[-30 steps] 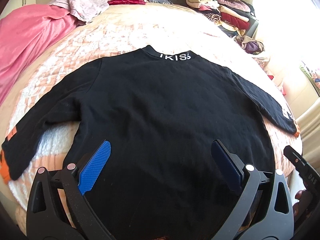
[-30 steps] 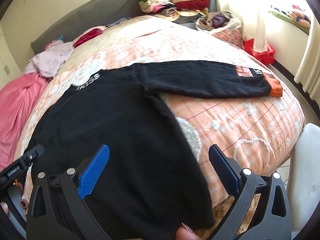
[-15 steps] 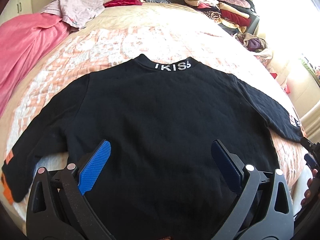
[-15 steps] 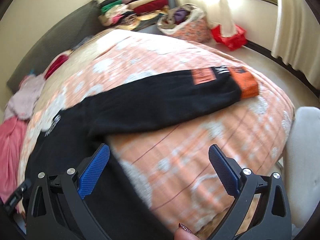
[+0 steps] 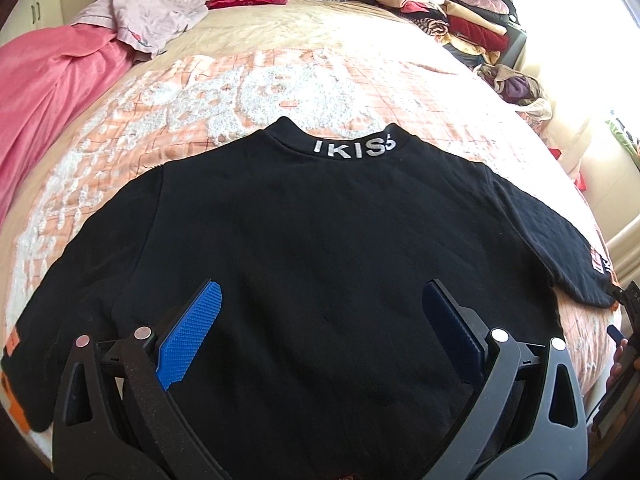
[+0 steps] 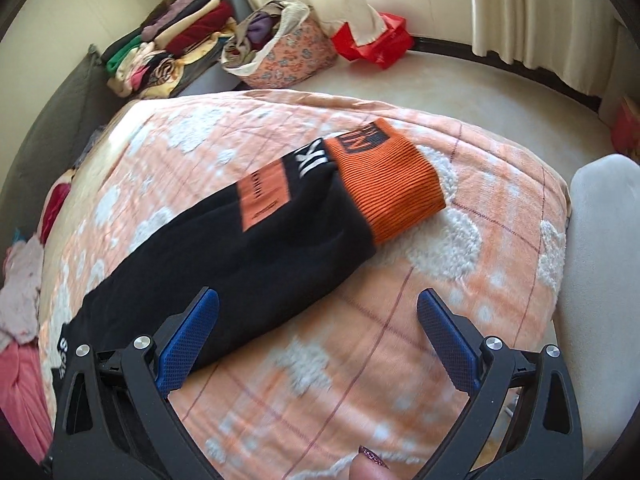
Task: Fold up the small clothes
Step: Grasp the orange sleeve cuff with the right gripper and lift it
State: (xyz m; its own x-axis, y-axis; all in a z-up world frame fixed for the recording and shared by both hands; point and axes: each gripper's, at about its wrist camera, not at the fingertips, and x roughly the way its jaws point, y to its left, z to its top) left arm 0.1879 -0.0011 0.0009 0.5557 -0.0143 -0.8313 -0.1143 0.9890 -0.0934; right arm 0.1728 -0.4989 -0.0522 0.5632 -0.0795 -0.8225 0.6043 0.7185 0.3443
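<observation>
A small black sweatshirt (image 5: 320,240) lies flat on the bed, back up, with white letters on its collar (image 5: 354,148) at the far side. Both sleeves are spread out. My left gripper (image 5: 320,328) is open and empty, hovering over the lower body of the sweatshirt. My right gripper (image 6: 318,332) is open and empty, above the right sleeve (image 6: 240,256), whose orange cuff (image 6: 394,188) lies near the bed's right edge. The left sleeve's orange cuff (image 5: 12,396) shows at the left edge of the left wrist view.
The bed has a peach quilt (image 6: 400,360) with white patches. A pink blanket (image 5: 44,92) and pale clothes (image 5: 148,16) lie at the far left. Stacked folded clothes (image 5: 448,12) stand beyond the bed. A floral basket (image 6: 280,52), red bags (image 6: 376,40) and a white chair (image 6: 600,280) are beside it.
My right gripper has swung right from the sweatshirt's body to over the right sleeve and cuff. My left gripper has risen slightly over the body. Both stay open.
</observation>
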